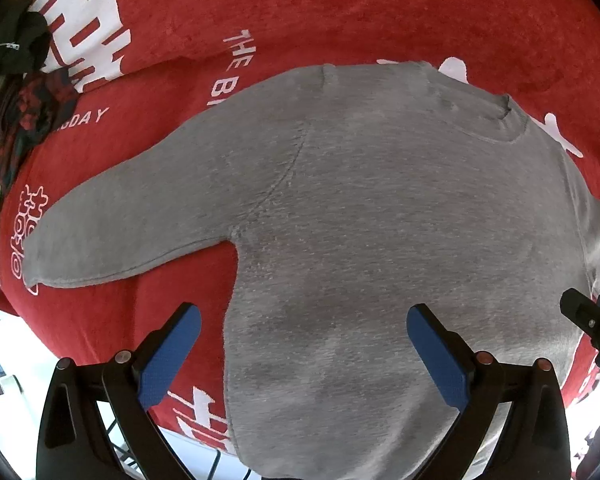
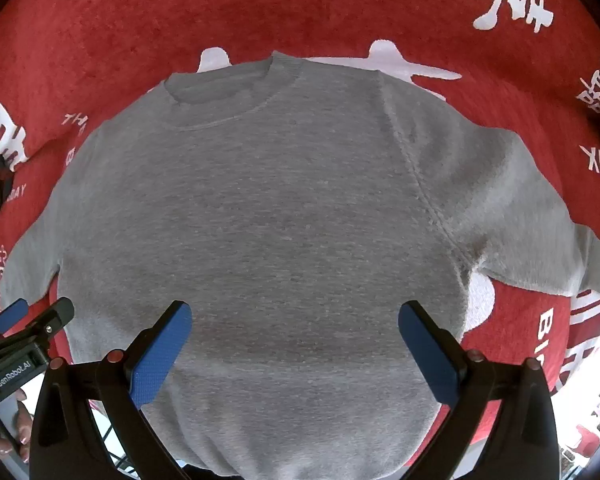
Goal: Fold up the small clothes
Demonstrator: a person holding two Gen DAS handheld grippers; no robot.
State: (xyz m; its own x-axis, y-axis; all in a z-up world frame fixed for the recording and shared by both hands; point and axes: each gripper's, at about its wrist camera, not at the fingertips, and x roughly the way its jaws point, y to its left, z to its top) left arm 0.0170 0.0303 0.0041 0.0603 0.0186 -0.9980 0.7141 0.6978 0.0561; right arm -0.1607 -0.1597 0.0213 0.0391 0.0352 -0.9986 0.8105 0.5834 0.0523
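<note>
A small grey short-sleeved shirt lies flat and spread out on a red cloth, collar at the far side. It also shows in the right wrist view. My left gripper is open and empty, hovering over the shirt's lower left side; its left sleeve stretches out to the left. My right gripper is open and empty over the shirt's lower middle; the right sleeve reaches to the right. Each gripper shows at the edge of the other's view, the right one and the left one.
The red cloth with white lettering covers the table. A pile of dark and patterned clothes lies at the far left. The table's near edge and a pale floor show at the lower left.
</note>
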